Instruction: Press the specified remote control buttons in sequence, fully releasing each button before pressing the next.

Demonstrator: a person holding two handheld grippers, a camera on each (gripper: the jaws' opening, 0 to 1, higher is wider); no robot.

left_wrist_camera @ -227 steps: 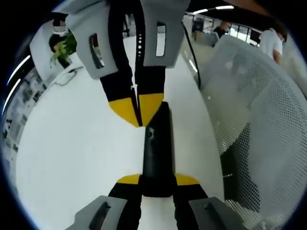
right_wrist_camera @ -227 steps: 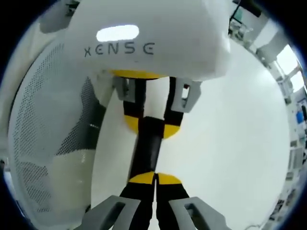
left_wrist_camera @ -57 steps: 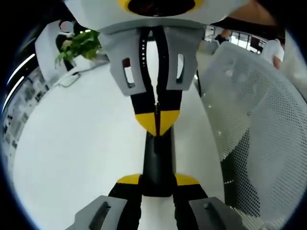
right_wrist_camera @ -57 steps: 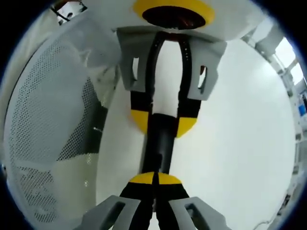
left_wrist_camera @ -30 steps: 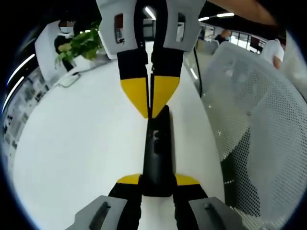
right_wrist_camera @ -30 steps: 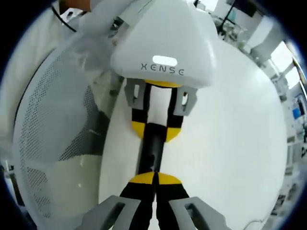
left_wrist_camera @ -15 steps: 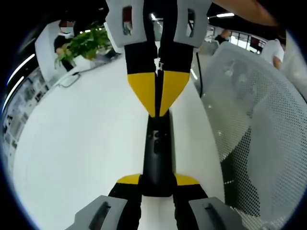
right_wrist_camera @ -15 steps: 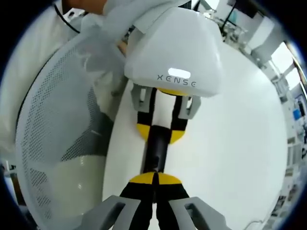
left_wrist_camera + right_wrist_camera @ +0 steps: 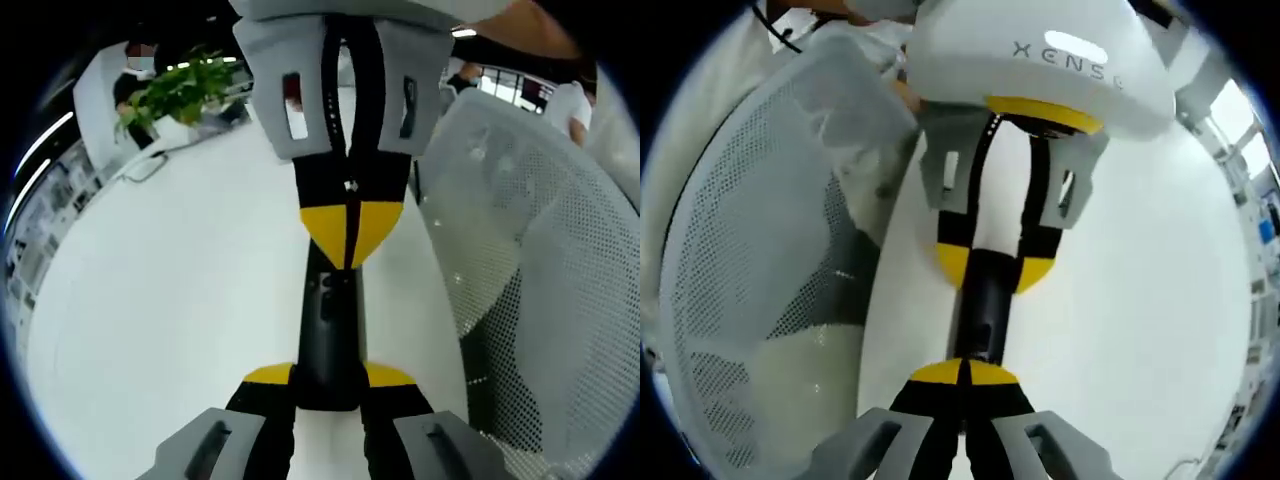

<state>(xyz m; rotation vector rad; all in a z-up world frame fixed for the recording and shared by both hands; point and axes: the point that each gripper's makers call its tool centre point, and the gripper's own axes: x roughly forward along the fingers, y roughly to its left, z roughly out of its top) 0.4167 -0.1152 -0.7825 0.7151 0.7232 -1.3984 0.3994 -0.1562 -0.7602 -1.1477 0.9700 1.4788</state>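
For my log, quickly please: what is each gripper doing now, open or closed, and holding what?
Left gripper: closed on the black remote control.
Right gripper: closed, holding nothing, tips at the remote.

Left gripper, black jaws with yellow tips: clamped on the near end of the slim black remote control, one tip on each side. Right gripper, same black-and-yellow build: jaws pressed together, joined tips pointing down at the remote's far half; contact unclear.
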